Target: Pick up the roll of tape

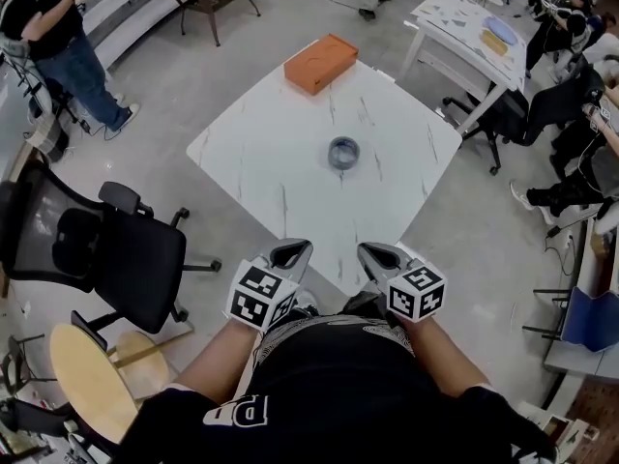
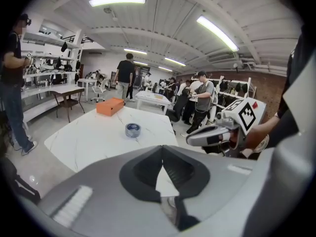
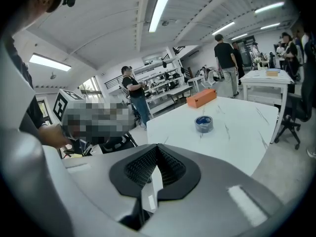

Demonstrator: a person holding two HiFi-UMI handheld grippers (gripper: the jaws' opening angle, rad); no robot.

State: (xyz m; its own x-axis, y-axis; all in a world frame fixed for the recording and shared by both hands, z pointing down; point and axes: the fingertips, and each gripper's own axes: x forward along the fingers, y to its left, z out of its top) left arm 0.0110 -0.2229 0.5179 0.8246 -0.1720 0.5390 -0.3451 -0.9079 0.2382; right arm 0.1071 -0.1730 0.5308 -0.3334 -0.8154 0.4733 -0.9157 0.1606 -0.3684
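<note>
Holding your left tool (image 1: 290,251) and right tool (image 1: 375,252) side by side at the near corner of the table (image 1: 261,162), you have both closed on nothing. The roll of tape (image 1: 343,152) lies flat near the table's middle, well apart from them. An orange box (image 1: 321,63) sits at the far corner.

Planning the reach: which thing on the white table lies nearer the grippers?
The grey roll of tape, mid-table; the flat orange box sits beyond it at the far corner.

Head view steep down over table (image 1: 290,191); both gripper views low at 6 o'clock, facing 12; all share roll of tape (image 1: 343,152).
</note>
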